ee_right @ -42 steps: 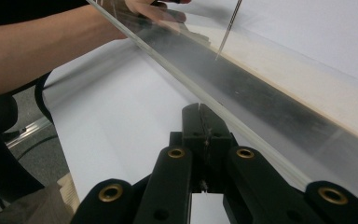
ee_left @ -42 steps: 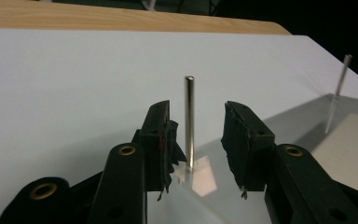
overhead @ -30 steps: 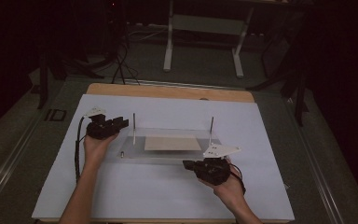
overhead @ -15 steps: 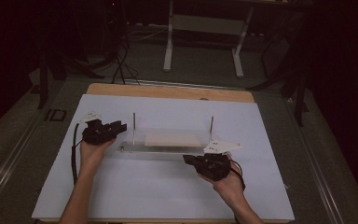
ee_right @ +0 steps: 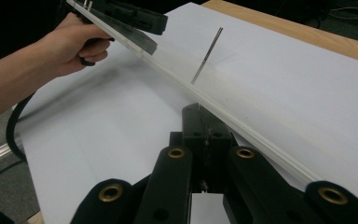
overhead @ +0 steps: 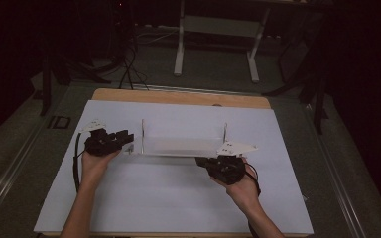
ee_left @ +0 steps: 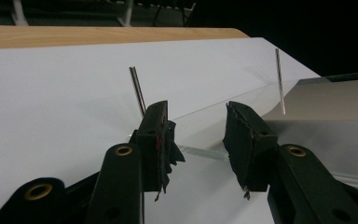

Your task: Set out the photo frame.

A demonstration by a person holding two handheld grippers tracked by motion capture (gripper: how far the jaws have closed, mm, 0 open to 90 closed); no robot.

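Note:
A clear flat plate [overhead: 183, 146] lies mid-table with a thin metal rod [overhead: 142, 134] upright near its left end and a second rod [overhead: 225, 133] near its right end. My left gripper [overhead: 128, 139] is at the plate's left end, open, with the plate's edge [ee_left: 200, 151] running between its jaws and not touched. The near rod [ee_left: 137, 91] rises just beyond them. My right gripper [overhead: 202, 160] sits at the plate's front right corner. In the right gripper view this gripper [ee_right: 200, 112] is shut, its tips against the plate's long edge [ee_right: 242, 126].
White paper [overhead: 168, 198] covers the table, with a wooden edge [overhead: 178, 96] showing at the back. A metal stand [overhead: 216, 29] and cables stand on the dark floor beyond. A hand [ee_right: 70, 44] holds the left gripper across the plate.
The left gripper has drifted slightly left and nearer the person at the plate's left end. The right gripper has edged a little forward toward the plate.

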